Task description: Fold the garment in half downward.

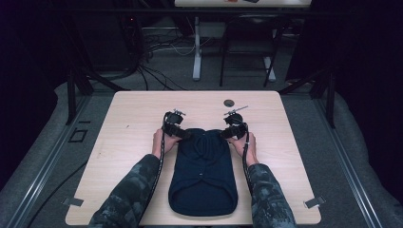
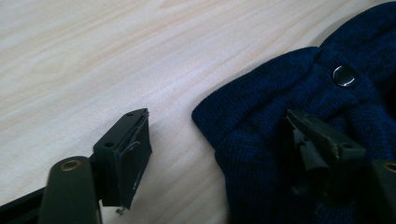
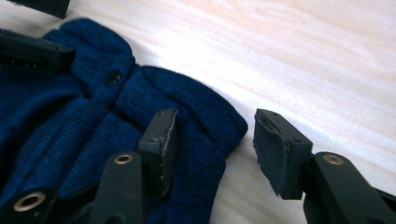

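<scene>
pale wood-grain worktop sits in a dim room, grey floor around it. nearest the camera, two camouflage sleeves come in from the bottom edge, forearms angled inward, one hand on each side of a single dark blue knitted garment that lies flat at the worktop's middle, its rounded near end close to the front edge.

at the garment's far end, the left gripper and right gripper point toward each other, each at one far corner. the left gripper view shows its fingers spread wide, one over bare wood and the other over the knit, the fabric's corner lying between them, nothing clamped. it also shows one shiny metal snap, too small to see from above. the right gripper view shows the same wide-apart fingers straddling the other corner, ungripped, plus one dark button.

farther off, a small dark round disc sits near the worktop's far edge; beyond it, table legs and tangled cables on the floor.
</scene>
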`<state>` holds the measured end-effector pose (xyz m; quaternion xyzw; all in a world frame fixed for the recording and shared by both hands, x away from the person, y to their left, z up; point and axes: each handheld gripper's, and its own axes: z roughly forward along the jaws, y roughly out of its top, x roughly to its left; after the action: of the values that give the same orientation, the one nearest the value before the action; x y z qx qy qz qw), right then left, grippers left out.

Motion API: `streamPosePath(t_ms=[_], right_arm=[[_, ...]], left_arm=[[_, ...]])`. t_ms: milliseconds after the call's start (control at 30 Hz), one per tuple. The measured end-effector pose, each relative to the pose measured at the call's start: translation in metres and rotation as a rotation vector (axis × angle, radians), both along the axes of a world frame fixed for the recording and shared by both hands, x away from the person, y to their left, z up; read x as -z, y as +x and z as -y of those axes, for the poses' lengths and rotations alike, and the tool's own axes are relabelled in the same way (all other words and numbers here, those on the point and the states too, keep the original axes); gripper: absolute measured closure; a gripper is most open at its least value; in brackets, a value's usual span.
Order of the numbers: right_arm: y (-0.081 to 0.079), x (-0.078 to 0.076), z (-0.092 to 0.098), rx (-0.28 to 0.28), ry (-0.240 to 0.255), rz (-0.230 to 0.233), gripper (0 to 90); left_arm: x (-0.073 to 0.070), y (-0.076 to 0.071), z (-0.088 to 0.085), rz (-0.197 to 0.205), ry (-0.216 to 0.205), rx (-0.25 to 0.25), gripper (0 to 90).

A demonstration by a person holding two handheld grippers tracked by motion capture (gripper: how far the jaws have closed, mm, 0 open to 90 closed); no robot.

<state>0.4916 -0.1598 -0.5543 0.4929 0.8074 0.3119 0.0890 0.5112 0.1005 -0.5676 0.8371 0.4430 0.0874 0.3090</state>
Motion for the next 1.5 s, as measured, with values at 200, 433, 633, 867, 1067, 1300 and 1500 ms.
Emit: streamPosePath(t_ms=[200, 433, 633, 867, 1067, 1300, 1500], right_arm=[[0.002, 0.007, -0.001, -0.009, 0.001, -0.035, 55.5], [0.001, 0.008, -0.004, -0.054, -0.032, -0.038, 63.4], [-0.002, 0.008, -0.007, -0.052, -0.029, -0.045, 71.8], [-0.006, 0.008, -0.006, -0.055, -0.018, -0.016, 75.4], [-0.013, -0.002, -0.002, -0.061, 0.009, 0.030, 76.3], [-0.029, -0.027, 0.002, -0.093, 0.028, 0.116, 76.4], [-0.040, -0.044, 0.007, -0.113, 0.046, 0.168, 76.4]], left_arm=[[-0.001, -0.002, 0.007, 0.020, 0.051, 0.032, 32.0], [-0.002, -0.005, 0.010, 0.034, 0.059, 0.051, 42.1], [-0.003, -0.009, 0.013, 0.036, 0.054, 0.078, 59.1], [-0.003, -0.009, 0.010, 0.029, 0.012, 0.081, 72.6], [-0.012, -0.013, 0.006, 0.051, -0.015, 0.092, 74.3], [-0.034, -0.023, 0.000, 0.094, -0.060, 0.121, 74.2], [-0.054, -0.032, -0.006, 0.134, -0.109, 0.166, 74.5]])
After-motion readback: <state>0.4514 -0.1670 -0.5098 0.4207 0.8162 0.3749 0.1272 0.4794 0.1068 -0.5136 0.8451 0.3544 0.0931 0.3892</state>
